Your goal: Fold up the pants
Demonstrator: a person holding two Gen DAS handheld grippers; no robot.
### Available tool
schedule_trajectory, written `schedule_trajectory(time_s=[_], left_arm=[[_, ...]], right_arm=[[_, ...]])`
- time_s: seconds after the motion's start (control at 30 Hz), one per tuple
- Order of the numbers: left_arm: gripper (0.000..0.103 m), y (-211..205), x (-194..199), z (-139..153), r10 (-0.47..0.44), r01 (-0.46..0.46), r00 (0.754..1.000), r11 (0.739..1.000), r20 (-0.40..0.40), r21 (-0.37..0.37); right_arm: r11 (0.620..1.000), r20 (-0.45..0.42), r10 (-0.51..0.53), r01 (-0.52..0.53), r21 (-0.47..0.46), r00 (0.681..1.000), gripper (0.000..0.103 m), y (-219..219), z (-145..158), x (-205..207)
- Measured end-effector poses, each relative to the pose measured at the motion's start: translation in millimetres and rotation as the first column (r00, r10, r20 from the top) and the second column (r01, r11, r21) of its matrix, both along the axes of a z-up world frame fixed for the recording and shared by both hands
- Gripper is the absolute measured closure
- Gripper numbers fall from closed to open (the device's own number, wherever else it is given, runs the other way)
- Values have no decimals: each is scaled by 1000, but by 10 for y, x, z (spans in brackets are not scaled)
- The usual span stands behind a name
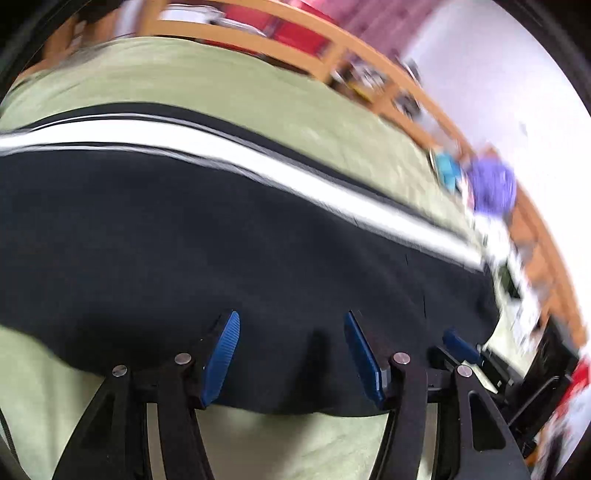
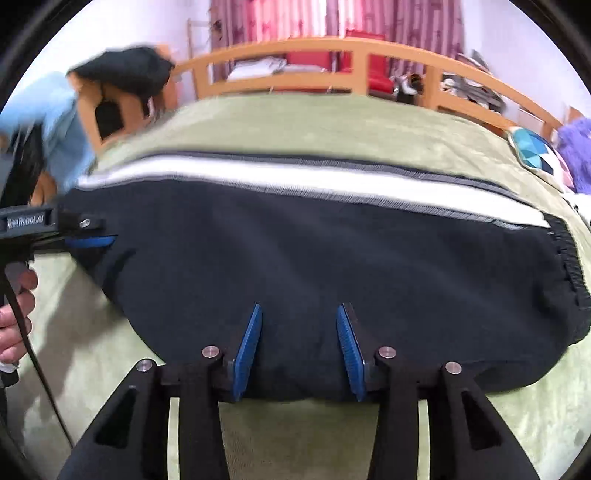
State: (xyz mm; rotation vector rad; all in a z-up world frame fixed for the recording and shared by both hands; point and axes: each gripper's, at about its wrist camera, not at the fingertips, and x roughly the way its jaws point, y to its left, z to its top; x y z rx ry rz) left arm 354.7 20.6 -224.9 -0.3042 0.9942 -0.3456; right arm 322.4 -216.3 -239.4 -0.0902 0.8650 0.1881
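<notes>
Dark navy pants [image 1: 229, 251] with a white side stripe [image 1: 258, 155] lie flat across a green bed cover [image 1: 258, 92]. They also show in the right wrist view [image 2: 332, 258], stripe [image 2: 295, 177] on the far side, ribbed waistband [image 2: 569, 258] at the right. My left gripper [image 1: 291, 321] is open, its blue pads over the near edge of the pants. My right gripper [image 2: 299, 314] is open over the near edge too. The left gripper also shows in the right wrist view [image 2: 92, 242] at the left end of the pants. The right gripper's blue pad [image 1: 458, 343] shows at the right in the left wrist view.
A wooden bed rail [image 2: 351, 48] runs along the far side, with red items and pink curtains [image 2: 332, 18] behind. A patterned cushion [image 2: 535, 151] and a purple fluffy thing [image 1: 491, 184] lie at the right end. A person in light blue [image 2: 55, 122] is at the left.
</notes>
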Motion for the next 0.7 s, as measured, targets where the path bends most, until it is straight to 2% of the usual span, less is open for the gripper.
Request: schedule_trajectory(time_s=[0.03, 0.07, 0.1, 0.17, 0.2, 0.23, 0.27, 0.3, 0.37, 0.4, 0.47, 0.5, 0.53, 0.57, 0.6, 0.63, 0.67, 0.7], left_arm=[[46, -102, -22, -33, -4, 3, 1000, 999, 5, 46], [46, -221, -49, -93, -3, 1, 1000, 993, 11, 122], [46, -271, -72, -150, -1, -1, 1000, 988, 13, 156], [50, -252, -110, -189, 0, -6, 999, 986, 36, 169], [65, -211, -131, -175, 15, -23, 999, 981, 43, 193], [73, -150, -142, -162, 36, -45, 998, 975, 46, 217], [81, -52, -151, -153, 43, -53, 998, 972, 46, 228], [89, 60, -147, -158, 38, -45, 999, 971, 32, 235], [98, 281, -139, -119, 61, -66, 998, 963, 27, 260], [97, 466, -144, -90, 106, -115, 993, 938, 46, 326], [97, 803, -123, -72, 164, -176, 984, 901, 65, 397], [97, 961, -125, -58, 177, -185, 983, 904, 56, 386], [97, 1165, -151, -24, 195, -198, 980, 914, 44, 354], [97, 1358, -202, 20, 232, -234, 972, 912, 46, 337], [93, 1537, -261, 62, 280, -282, 958, 896, 59, 342], [84, 1637, -283, 92, 320, -323, 945, 878, 70, 354], [57, 1843, -355, 117, 379, -382, 922, 849, 83, 366], [37, 2036, -443, 135, 431, -436, 897, 827, 99, 354]], right_arm=[[1000, -7, -8, 8, -25, 1000, 62, 6, -72, -4], [999, -24, -19, 18, -35, 1000, 62, -40, -139, 1], [999, -38, -24, 23, -28, 999, 62, -50, -175, -6], [999, -30, -43, 43, -20, 999, 62, -162, -167, -38], [996, -19, -73, 72, -43, 997, 64, -239, -145, -24], [993, -12, -99, 98, -62, 995, 61, -320, -150, -81], [995, -24, -96, 95, -41, 995, 58, -386, -143, -85], [996, -45, -85, 86, 14, 995, 58, -486, -149, -81], [996, -65, -72, 75, 45, 995, 58, -576, -137, -68], [997, -69, -65, 68, 38, 995, 58, -577, -113, -29], [998, -63, -61, 62, 11, 996, 56, -584, -39, -10], [998, -55, -64, 65, 4, 996, 56, -581, 10, -14], [994, -42, -108, 108, -20, 993, 57, -631, 82, -23], [989, -30, -144, 143, -33, 989, 57, -690, 123, -25], [986, -23, -163, 163, -18, 986, 57, -732, 173, -59], [984, -24, -175, 176, 13, 984, 57, -789, 216, -86], [980, -26, -196, 197, 29, 980, 56, -834, 241, -108], [975, -24, -218, 219, 40, 976, 56, -866, 259, -129]])
